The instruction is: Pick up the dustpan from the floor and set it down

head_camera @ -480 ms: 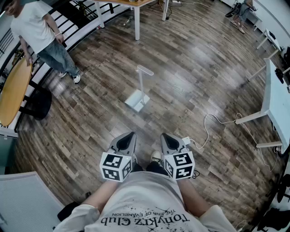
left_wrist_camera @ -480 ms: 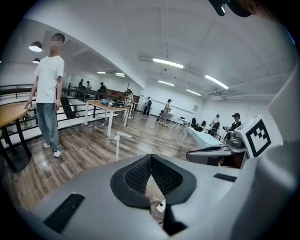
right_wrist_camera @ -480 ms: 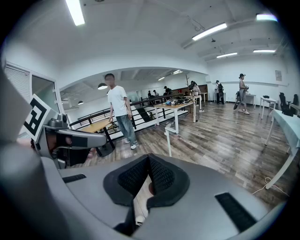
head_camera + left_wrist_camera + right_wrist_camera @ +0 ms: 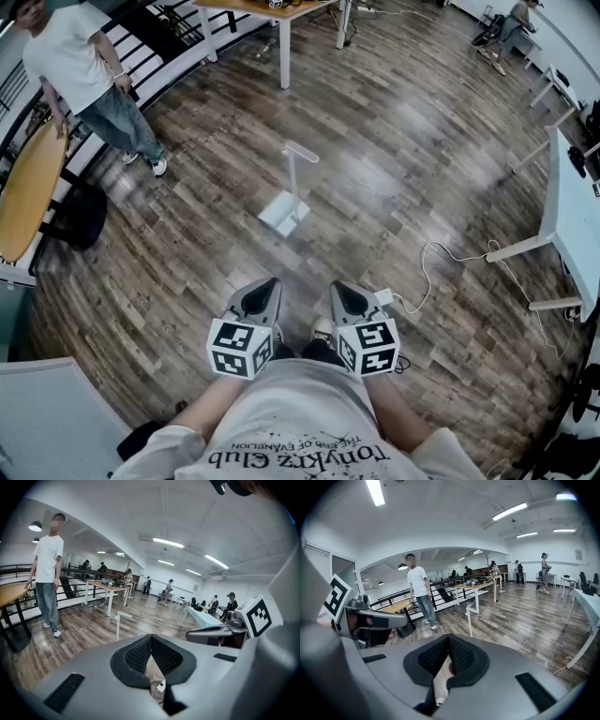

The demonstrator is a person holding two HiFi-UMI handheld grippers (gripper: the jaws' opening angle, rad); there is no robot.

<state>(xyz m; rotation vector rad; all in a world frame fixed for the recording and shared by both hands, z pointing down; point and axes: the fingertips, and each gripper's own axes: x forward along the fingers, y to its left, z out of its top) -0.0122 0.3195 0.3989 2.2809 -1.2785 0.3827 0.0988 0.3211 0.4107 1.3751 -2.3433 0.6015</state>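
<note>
Both jaws are closed and empty on my left gripper (image 4: 266, 281) and right gripper (image 4: 340, 286); the dustpan (image 4: 284, 214) stands on the floor (image 4: 412, 141), well apart from them.

Floor (image 4: 394, 141): dark wood-look planks, glossy, with pale glare patches.
Dustpan (image 4: 283, 214): white, out on the open middle of the floor; pan flat on the planks, long handle upright; well apart from everything else.
Cable (image 4: 448, 251): white, lies in loose loops at the right, running from a small white plug block (image 4: 383, 298) toward a white desk leg (image 4: 520, 244).
Far table (image 4: 284, 52): white legs stand on the planks.
Person's shoes (image 4: 157, 164): planted at the upper left.
Black seat (image 4: 80, 217): on the floor at the left edge.
</note>
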